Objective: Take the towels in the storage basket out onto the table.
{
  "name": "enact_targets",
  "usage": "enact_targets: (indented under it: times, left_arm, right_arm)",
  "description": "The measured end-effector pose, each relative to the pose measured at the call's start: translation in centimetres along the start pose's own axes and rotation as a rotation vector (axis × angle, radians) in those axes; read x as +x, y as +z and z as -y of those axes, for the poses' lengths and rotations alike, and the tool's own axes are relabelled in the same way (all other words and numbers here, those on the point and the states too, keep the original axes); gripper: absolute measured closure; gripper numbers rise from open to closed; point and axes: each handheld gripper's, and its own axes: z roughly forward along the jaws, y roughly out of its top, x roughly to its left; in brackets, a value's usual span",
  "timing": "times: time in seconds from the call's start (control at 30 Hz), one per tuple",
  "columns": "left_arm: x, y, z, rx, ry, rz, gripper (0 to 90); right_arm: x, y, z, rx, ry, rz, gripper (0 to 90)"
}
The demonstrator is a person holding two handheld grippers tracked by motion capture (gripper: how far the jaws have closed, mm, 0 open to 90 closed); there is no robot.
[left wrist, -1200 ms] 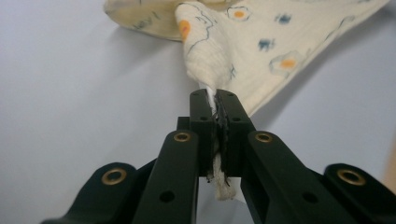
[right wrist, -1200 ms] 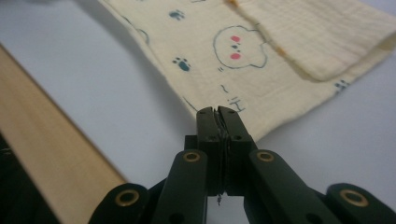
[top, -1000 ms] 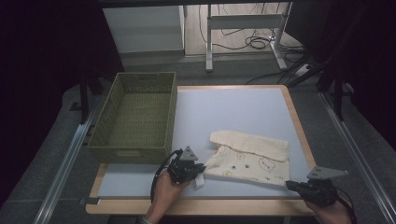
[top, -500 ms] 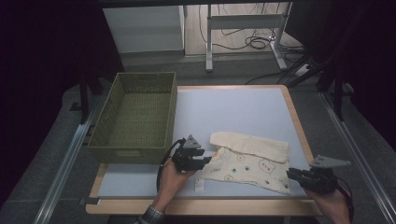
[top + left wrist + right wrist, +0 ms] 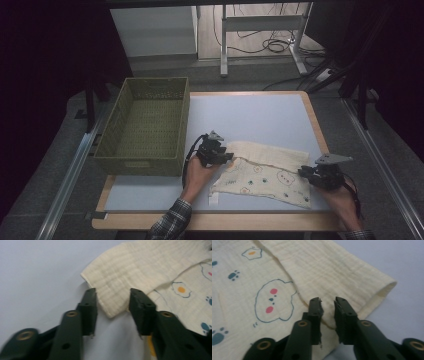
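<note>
Right now your left gripper point(image 5: 220, 156) sits at the left end of the cream cloth point(image 5: 265, 170), its fingers point(image 5: 88, 307) spread apart with the folded corner of the cloth lying between them, not pinched. In the left gripper view that plain folded layer reaches down into the gap while the printed layer, with a fried-egg drawing, shows off to the right.

Your right gripper point(image 5: 311, 175) rests at the cloth's right end, near the counter's right edge. Its fingers point(image 5: 342, 315) stand slightly apart, hovering over the fold line where the plain upper layer meets the printed layer; you are not clamping anything there. The right gripper view shows a cloud-like face and paw prints on the printed side.

The cloth lies flat on the pale blue counter point(image 5: 250, 115), towards the near right part, folded lengthwise so the plain band runs along its far edge. A small white tag pokes out at its near left corner.

Your woven green basket point(image 5: 145, 125) stands on the counter's left side, just beside your left hand point(image 5: 197, 172), apart from the cloth.
</note>
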Motion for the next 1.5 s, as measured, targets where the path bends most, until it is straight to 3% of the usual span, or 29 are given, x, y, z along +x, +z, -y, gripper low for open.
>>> enact_targets:
  times: [0.13, 0.17, 0.27, 0.37, 0.4, 0.43, 0.47, 0.53, 0.6, 0.7, 0.83, 0.93, 1.1, 1.23, 1.27, 1.3, 1.33, 1.37, 1.4, 1.43, 1.5]
  left_arm:
    - [0.1, 0.2, 0.1, -0.011, -0.001, 0.033, 86.7]
    - [0.1, 0.2, 0.1, -0.011, -0.001, 0.033, 89.3]
    - [-0.2, -0.2, -0.3, -0.024, 0.008, 0.04, 89.9]
    - [-0.4, -0.6, -0.5, -0.033, 0.016, 0.041, 89.5]
    - [-0.6, -0.8, -0.6, -0.025, 0.046, 0.036, 81.8]
    - [-0.6, -0.8, -0.6, -0.025, 0.046, 0.036, 72.3]
    - [-0.7, -0.7, -0.5, -0.027, 0.067, 0.021, 72.3]
    - [-0.9, -0.3, -0.3, -0.016, 0.089, 0.0, 52.8]
    - [-0.8, 0.6, -0.1, 0.008, 0.107, -0.041, 50.4]
    - [-0.8, 1.3, 0.0, 0.018, 0.122, -0.064, 59.9]
    - [-0.9, 1.2, 0.1, 0.015, 0.122, -0.056, 82.7]
    - [-1.0, 1.0, 0.1, 0.025, 0.122, -0.059, 85.3]
    - [-1.0, -0.1, -0.5, -0.007, 0.115, -0.048, 85.9]
    - [-0.9, -1.4, -2.1, -0.04, 0.126, -0.06, 86.0]
    - [-0.7, -1.9, -3.6, -0.047, 0.134, -0.071, 86.0]
    - [-0.7, -1.9, -3.6, -0.047, 0.134, -0.071, 86.0]
    - [-0.4, -2.0, -5.7, -0.047, 0.143, -0.097, 86.0]
    - [-0.4, -2.0, -5.7, -0.047, 0.143, -0.097, 86.0]
    - [0.1, -1.9, -7.8, -0.05, 0.149, -0.124, 86.0]
    - [0.3, -1.8, -8.9, -0.049, 0.156, -0.139, 86.0]
    - [0.4, -1.7, -9.7, -0.046, 0.159, -0.155, 86.0]
  right_arm:
    - [0.0, 0.0, 0.0, 0.001, 0.013, 0.012, 86.9]
    - [0.0, 0.0, 0.0, 0.001, 0.013, 0.012, 86.9]
    - [0.1, -0.2, -0.3, 0.012, 0.013, 0.017, 87.8]
    - [-0.2, -1.0, -0.8, -0.016, 0.025, 0.013, 87.8]
    - [-0.5, -1.6, -1.2, -0.035, 0.033, 0.015, 87.7]
    - [-0.5, -1.6, -1.2, -0.035, 0.033, 0.015, 87.7]
    - [-0.6, -1.8, -1.3, -0.04, 0.035, 0.013, 87.7]
    - [-1.0, -1.9, -1.4, -0.039, 0.044, 0.001, 87.5]
    - [-1.0, -1.8, -1.3, -0.032, 0.051, -0.006, 87.4]
    - [-0.9, -1.4, -1.0, -0.024, 0.059, -0.012, 87.3]
    - [-0.9, -1.2, -0.7, -0.019, 0.061, -0.015, 87.3]
    - [-0.9, -1.3, -0.8, -0.022, 0.065, -0.019, 87.3]
    - [-0.9, -1.9, -1.3, -0.043, 0.058, -0.017, 87.3]
    - [-1.4, -2.3, -2.2, -0.063, 0.055, -0.004, 87.3]
    - [-1.9, -2.5, -3.2, -0.074, 0.055, 0.008, 87.3]
    - [-1.9, -2.5, -3.2, -0.074, 0.055, 0.008, 87.3]
    - [-2.7, -2.6, -4.7, -0.083, 0.054, 0.028, 87.3]
    - [-2.7, -2.6, -4.7, -0.083, 0.054, 0.028, 87.3]
    - [-3.6, -2.5, -6.4, -0.09, 0.052, 0.063, 87.3]
    - [-4.2, -2.3, -7.2, -0.094, 0.055, 0.074, 87.3]
    - [-4.7, -2.1, -8.1, -0.096, 0.064, 0.085, 87.3]
